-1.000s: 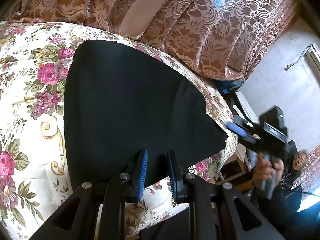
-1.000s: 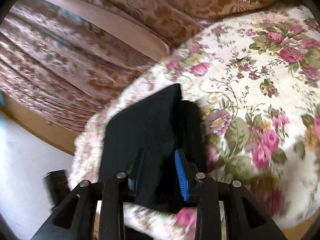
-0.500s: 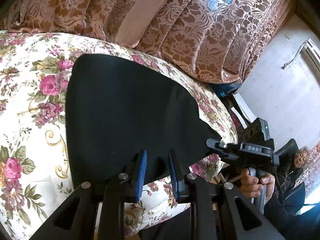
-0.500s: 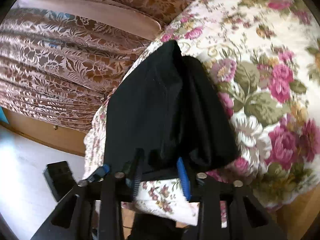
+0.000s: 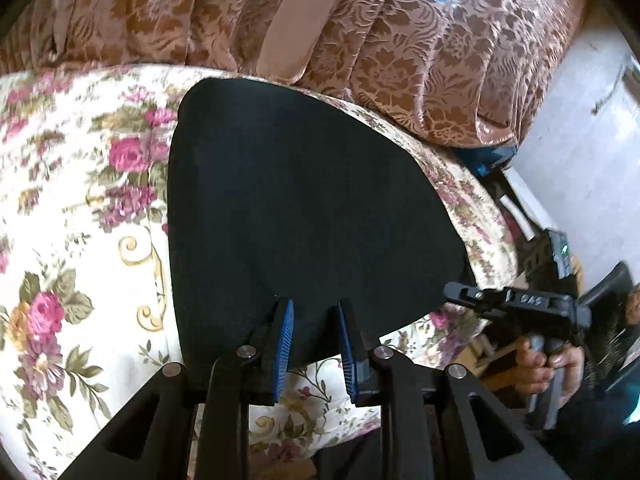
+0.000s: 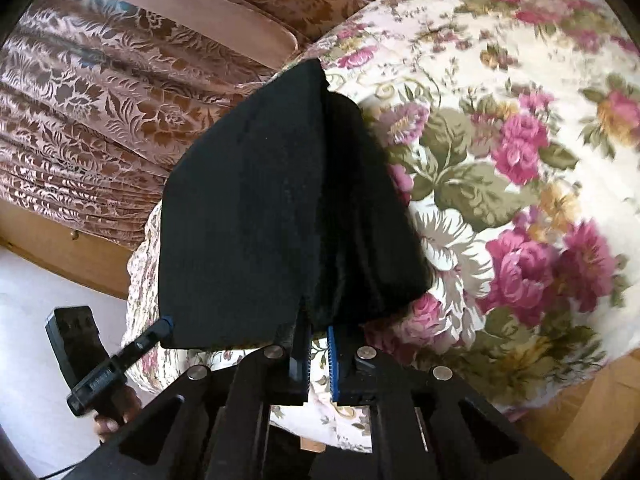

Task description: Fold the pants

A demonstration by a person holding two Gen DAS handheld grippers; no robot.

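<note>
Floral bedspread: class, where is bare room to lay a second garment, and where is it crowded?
Free: the floral bedspread to the left of the black pants in the left wrist view, toward the brown curtain. Crowded: the near bed edge, where both grippers' fingers meet the pants' hem.

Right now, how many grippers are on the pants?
2. The left gripper is at the near edge of the black pants; the right gripper is closed at their near right corner. Pad contact is hard to see.
</note>
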